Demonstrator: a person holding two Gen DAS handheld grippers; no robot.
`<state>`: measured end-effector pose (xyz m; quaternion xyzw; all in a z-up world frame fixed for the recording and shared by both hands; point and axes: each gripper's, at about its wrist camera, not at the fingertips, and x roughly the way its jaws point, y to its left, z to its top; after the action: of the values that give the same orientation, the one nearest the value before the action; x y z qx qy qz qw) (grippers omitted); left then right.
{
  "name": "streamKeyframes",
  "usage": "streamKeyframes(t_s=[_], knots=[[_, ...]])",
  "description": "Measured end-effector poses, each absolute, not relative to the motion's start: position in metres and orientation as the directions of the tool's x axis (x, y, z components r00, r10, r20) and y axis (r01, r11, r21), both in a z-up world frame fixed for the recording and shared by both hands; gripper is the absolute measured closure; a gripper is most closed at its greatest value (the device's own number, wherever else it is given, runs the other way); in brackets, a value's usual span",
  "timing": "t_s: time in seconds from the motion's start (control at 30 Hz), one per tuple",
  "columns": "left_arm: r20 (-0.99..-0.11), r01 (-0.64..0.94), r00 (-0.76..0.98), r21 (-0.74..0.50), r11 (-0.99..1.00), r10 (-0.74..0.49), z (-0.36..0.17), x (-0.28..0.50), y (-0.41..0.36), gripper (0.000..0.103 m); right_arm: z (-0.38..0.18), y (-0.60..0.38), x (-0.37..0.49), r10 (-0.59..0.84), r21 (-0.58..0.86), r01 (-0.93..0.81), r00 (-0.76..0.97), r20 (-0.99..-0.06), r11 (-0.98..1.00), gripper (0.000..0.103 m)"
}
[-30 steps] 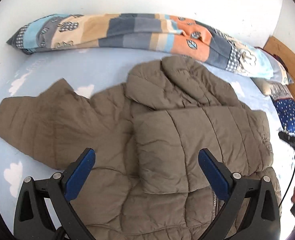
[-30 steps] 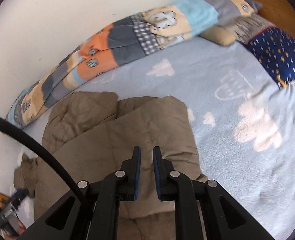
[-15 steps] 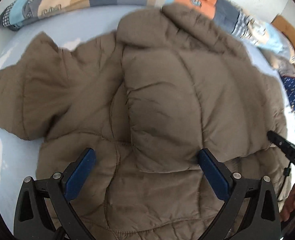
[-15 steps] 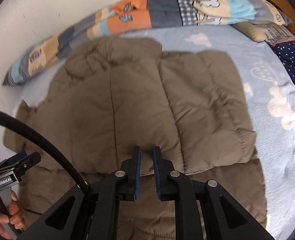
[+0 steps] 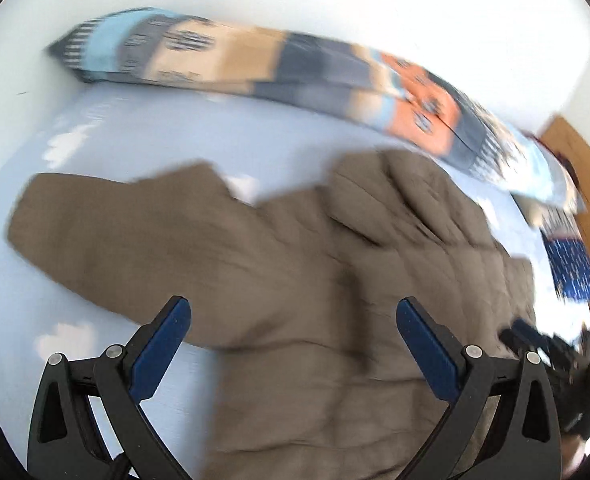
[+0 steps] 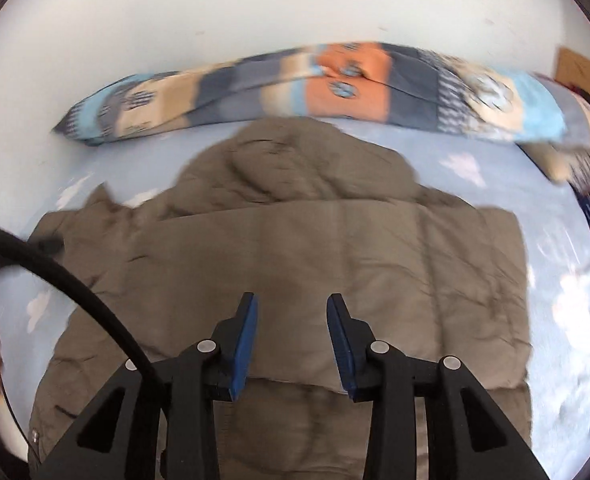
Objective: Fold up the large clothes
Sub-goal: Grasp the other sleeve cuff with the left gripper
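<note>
Above bed (image 6: 555, 240) | left gripper (image 5: 293, 320) wide, empty | right gripper (image 6: 291, 308) part-open, empty | puffy jacket (image 6: 335, 260): risk folded sleeve (image 6: 375, 280) springs back open

Right gripper (image 6: 291, 340) is hovering over the brown puffer jacket (image 6: 295, 264), blue-padded fingers (image 6: 245, 340) standing apart with nothing between them. Jacket is lying on the light blue cloud-print bedsheet (image 6: 551, 304), one panel folded across its body, its lower edge running just ahead of the fingertips. Hood is bunching at the far end, ahead of the gripper. One sleeve is extending to the gripper's left. Beyond the hood, a patchwork bolster (image 6: 335, 80) is lying along the white wall (image 6: 275, 8). A black cable (image 6: 75, 280) is arcing across the left. Frame is motion-blurred.
</note>
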<state>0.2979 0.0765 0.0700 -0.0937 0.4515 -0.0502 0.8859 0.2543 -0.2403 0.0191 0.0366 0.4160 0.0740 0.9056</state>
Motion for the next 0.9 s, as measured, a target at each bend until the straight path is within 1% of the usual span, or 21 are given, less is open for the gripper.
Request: streamKeyframes(t_s=[0.1,0.17,0.23,0.3,0.4,0.47,0.53,0.63,0.73,0.83,0.9], knots=[[-0.796,-0.118,0.596,-0.213,0.97,-0.102,0.062,0.302,0.144,0.0,0.018,-0.215,0.251,0.192,0.102,-0.175,0.637,-0.747,0.979,0.064],[-0.808,-0.221,0.581,-0.267,0.938,-0.093,0.047,0.305,0.197,0.0,0.015,-0.203,0.248,0.203,0.089,-0.209,0.625,-0.754,0.974,0.064],[-0.818,-0.339,0.56,-0.366,0.867,-0.127,0.027,0.307,0.253,0.0,0.014,-0.194,0.247,0.211,0.087,-0.226,0.613,-0.761,0.97,0.064],[-0.806,-0.413,0.563,-0.467,0.782,-0.184,0.009,0.305,0.299,0.0,0.012,-0.186,0.246,0.22,0.089,-0.238,0.609,-0.762,0.967,0.064],[-0.781,-0.496,0.577,-0.567,0.658,-0.238,-0.013,0.299,0.353,0.0,0.01,-0.174,0.246,0.229,0.071,-0.273,0.606,-0.762,0.959,0.064],[-0.763,-0.526,0.595,-0.607,0.595,-0.253,-0.026,0.297,0.376,0.0,0.01,-0.161,0.244,0.24,0.054,-0.307,0.611,-0.754,0.95,0.064],[-0.757,-0.55,0.605,-0.623,0.556,-0.248,-0.036,0.296,0.398,0.0,0.013,-0.148,0.242,0.257,0.038,-0.341,0.625,-0.737,0.939,0.064],[-0.724,-0.537,0.631,-0.668,0.515,-0.281,-0.046,0.302,0.417,0.0,0.013,-0.128,0.241,0.276,0.032,-0.376,0.618,-0.736,0.926,0.064],[-0.677,-0.5,0.664,-0.718,0.485,-0.318,-0.056,0.314,0.426,0.0,0.007,-0.115,0.241,0.267,0.016,-0.38,0.618,-0.74,0.925,0.064],[-0.666,-0.514,0.678,-0.732,0.447,-0.311,-0.072,0.321,0.441,0.001,-0.003,-0.107,0.25,0.234,-0.003,-0.362,0.609,-0.758,0.932,0.064],[-0.639,-0.508,0.704,-0.758,0.41,-0.31,-0.079,0.323,0.454,0.001,-0.006,-0.104,0.256,0.24,0.014,-0.355,0.6,-0.763,0.935,0.064]])
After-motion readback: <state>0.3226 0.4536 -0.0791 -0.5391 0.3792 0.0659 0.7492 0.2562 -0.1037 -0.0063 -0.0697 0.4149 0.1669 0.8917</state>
